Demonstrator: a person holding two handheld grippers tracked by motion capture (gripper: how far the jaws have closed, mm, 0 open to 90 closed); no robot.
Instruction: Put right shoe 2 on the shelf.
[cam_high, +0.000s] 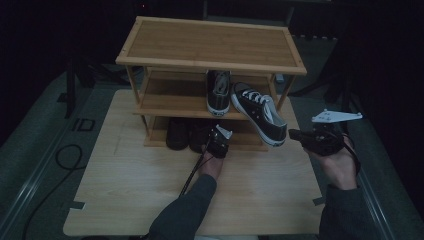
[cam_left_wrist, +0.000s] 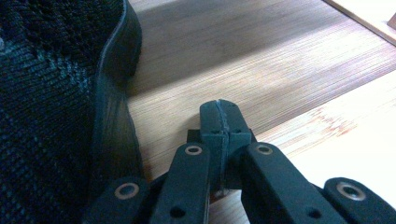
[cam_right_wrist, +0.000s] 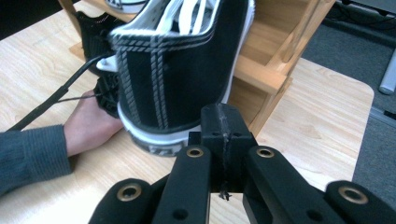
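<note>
**Both tools closed, sneaker hanging off middle shelf**

Left tool (cam_high: 218, 141) down at the bottom shelf of the bamboo shoe rack (cam_high: 210, 45), just right of a dark knit shoe (cam_high: 177, 134). Jaws pressed flat together in the left gripper view (cam_left_wrist: 219, 119), nothing between them. Tip hovering over bare shelf wood, knit shoe (cam_left_wrist: 51, 116) close on that view's left, rubber edge of its sole just beside the jaws; contact can't be confirmed. Cable trailing back along the left sleeve across the worktop (cam_high: 125, 200).

Right tool (cam_high: 300, 135) off the rack's right front corner, held level, pointing left at the heel of a black canvas sneaker (cam_high: 260, 117). Jaws closed here too in the right gripper view (cam_right_wrist: 223, 126), empty, tip just short of the heel's white rubber band; touching or not, can't tell. Grey three-cornered plate on top of the tool.

Sneaker (cam_right_wrist: 182, 79): white laces, white sole, white stitching up the heel. Toe end resting on the middle shelf, heel sticking out past the front edge and tilted toward the right tool. Not gripped by either tool.

Second black sneaker (cam_high: 218, 92) sitting straight on the middle shelf just left of it, heel toward the camera, fully on the board. Top shelf bare. Left hand (cam_right_wrist: 91, 123) near the lower shelf in the right gripper view.
</note>
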